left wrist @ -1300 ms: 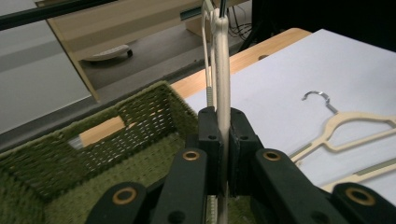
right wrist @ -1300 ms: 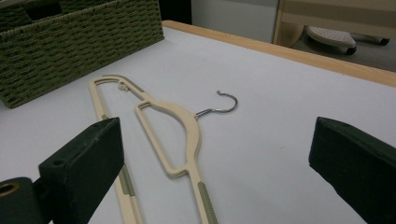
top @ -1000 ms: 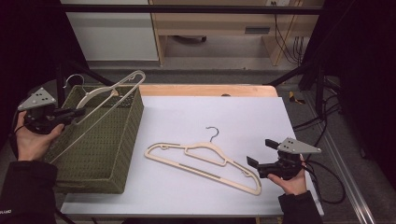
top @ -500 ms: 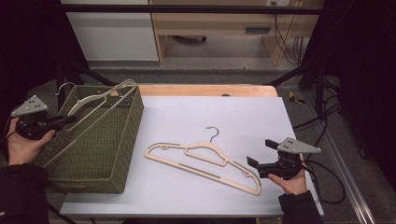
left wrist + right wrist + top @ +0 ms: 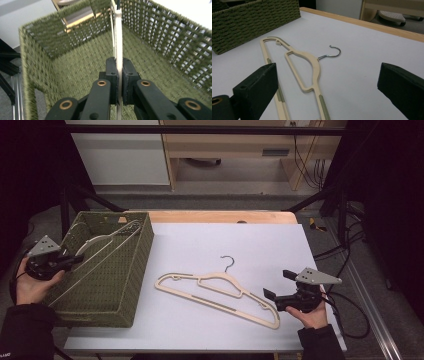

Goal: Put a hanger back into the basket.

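Nearest, at 5 o'clock on the desk (image 5: pixel 210 340): right hand-held gripper (image 5: pixel 275 285), jaws spread wide with nothing between them, aimed toward 10 o'clock at the cream hanger on the desk (image 5: pixel 220 292). In the right gripper view, same hanger (image 5: pixel 312 71) lying flat just beyond the open jaws, metal hook (image 5: pixel 334 53) on the far side, curled toward 12 o'clock. At 8 o'clock: left hand-held gripper (image 5: pixel 75 261), held over the near left wall of the green woven basket (image 5: pixel 130 285), jaws clamped tight on the thin bar of a second cream hanger (image 5: pixel 100 247). In the left gripper view, pads (image 5: pixel 111 75) pressed on either side of that bar (image 5: pixel 118 40). Hanger leaning inside the basket, sloping up toward its far corner at 1 o'clock.
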A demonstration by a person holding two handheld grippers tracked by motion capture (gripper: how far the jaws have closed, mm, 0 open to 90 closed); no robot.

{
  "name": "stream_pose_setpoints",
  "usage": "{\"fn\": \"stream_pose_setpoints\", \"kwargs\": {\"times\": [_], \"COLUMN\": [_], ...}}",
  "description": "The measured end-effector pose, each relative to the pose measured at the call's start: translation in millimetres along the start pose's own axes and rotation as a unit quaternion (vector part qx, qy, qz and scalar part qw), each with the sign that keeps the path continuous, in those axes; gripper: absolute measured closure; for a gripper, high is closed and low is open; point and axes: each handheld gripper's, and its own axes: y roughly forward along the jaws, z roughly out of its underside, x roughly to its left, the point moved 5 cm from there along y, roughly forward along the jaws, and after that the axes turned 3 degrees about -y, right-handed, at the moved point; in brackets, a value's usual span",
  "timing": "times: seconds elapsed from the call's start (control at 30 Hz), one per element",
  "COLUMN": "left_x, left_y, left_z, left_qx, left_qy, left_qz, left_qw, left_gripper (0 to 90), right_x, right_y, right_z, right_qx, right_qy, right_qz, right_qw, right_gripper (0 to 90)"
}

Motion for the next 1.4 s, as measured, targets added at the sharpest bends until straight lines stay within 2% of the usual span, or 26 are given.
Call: {"fn": "stream_pose_setpoints", "kwargs": {"times": [0.17, 0.4, 0.6, 0.67, 0.77, 1.0, 1.2, 1.3, 1.37, 1.4], "left_x": [0.7, -5.4, -9.1, -12.8, -18.8, -34.1, -49.8, -54.1, -58.1, -58.9], "left_y": [6.5, 15.3, 16.1, 15.5, 15.4, 20.1, 25.7, 28.9, 32.0, 32.9], "left_z": [11.4, 18.4, 24.1, 22.3, 20.0, 21.2, 25.7, 27.6, 30.1, 30.5], "left_qx": [0.002, 0.019, 0.041, 0.037, 0.04, 0.065, 0.087, 0.095, 0.109, 0.11], "left_qy": [0.002, 0.025, 0.024, 0.02, 0.025, 0.046, 0.068, 0.071, 0.08, 0.083], "left_qz": [-0.004, -0.008, 0.014, 0.029, 0.036, 0.053, 0.06, 0.062, 0.069, 0.069], "left_qw": [1.0, 0.9995, 0.9988, 0.9987, 0.9982, 0.9954, 0.992, 0.991, 0.9884, 0.9881], "left_gripper": [85.1, 85.0, 84.1, 82.7, 82.1, 80.4, 77.9, 76.1, 75.4, 75.2], "right_x": [0.3, 1.1, 1.6, 1.7, 2.0, 3.0, 3.3, 3.7, 3.6, 3.7], "right_y": [0.6, 1.0, 0.6, 0.9, 0.7, 0.7, 1.4, 1.9, 1.8, 1.8], "right_z": [0.4, 0.4, 0.3, 0.1, -0.1, -0.4, 0.0, 0.1, 0.1, 0.0], "right_qx": [0.002, 0.001, 0.002, 0.001, 0.001, 0.001, 0.002, 0.002, 0.002, 0.001], "right_qy": [-0.002, -0.002, -0.003, -0.003, -0.003, -0.004, -0.006, -0.006, -0.007, -0.007], "right_qz": [-0.001, -0.001, -0.003, -0.002, -0.003, -0.004, -0.005, -0.006, -0.005, -0.005], "right_qw": [1.0, 1.0, 1.0, 1.0, 1.0, 1.0, 1.0, 1.0, 1.0, 1.0], "right_gripper": [3.8, 3.8, 3.8, 3.8, 3.8, 3.8, 3.8, 3.8, 3.8, 3.8]}}
